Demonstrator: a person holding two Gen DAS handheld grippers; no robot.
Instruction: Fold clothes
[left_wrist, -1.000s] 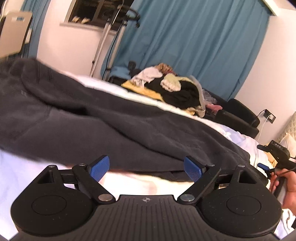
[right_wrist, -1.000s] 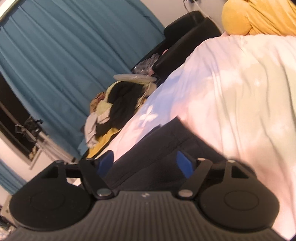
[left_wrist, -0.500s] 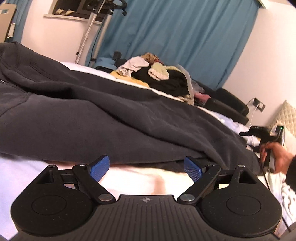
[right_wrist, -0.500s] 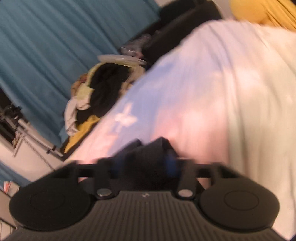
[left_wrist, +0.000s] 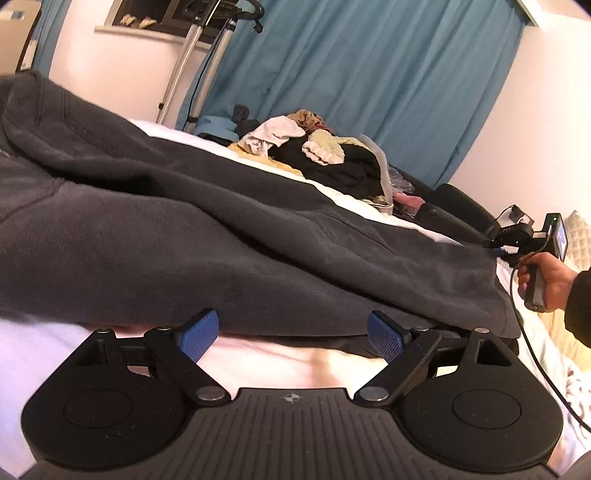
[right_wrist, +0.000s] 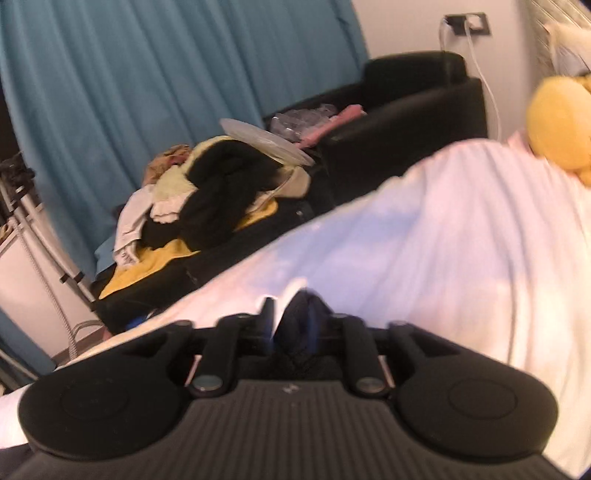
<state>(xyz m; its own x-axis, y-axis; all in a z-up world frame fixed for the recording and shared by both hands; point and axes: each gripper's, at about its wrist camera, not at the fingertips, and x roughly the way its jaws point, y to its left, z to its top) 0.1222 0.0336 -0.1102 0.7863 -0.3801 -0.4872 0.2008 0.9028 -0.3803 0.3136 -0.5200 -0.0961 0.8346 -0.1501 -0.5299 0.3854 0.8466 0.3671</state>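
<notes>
Since a second ago your right gripper (right_wrist: 291, 325) has swung across the bed (right_wrist: 424, 236) and rolled level, and its fingers, then wide over the dark cloth, now sit narrow with a fold of the dark grey sweatshirt (left_wrist: 221, 229) bunched between them; they are opening again, and the blur hides whether the pads press it. Your left gripper (left_wrist: 291, 336) has dropped a little; its two blue fingers (left_wrist: 195, 334) stand wide apart with nothing between them, just short of the sweatshirt's near hem. That one sweatshirt lies spread across the bed in the left wrist view, its far right end up by your right hand (left_wrist: 546, 280). Behind it you have one heap of mixed clothes (left_wrist: 317, 151), one black armchair (right_wrist: 406, 99), one teal curtain (left_wrist: 369, 74) and one yellow plush toy (right_wrist: 561, 122).
</notes>
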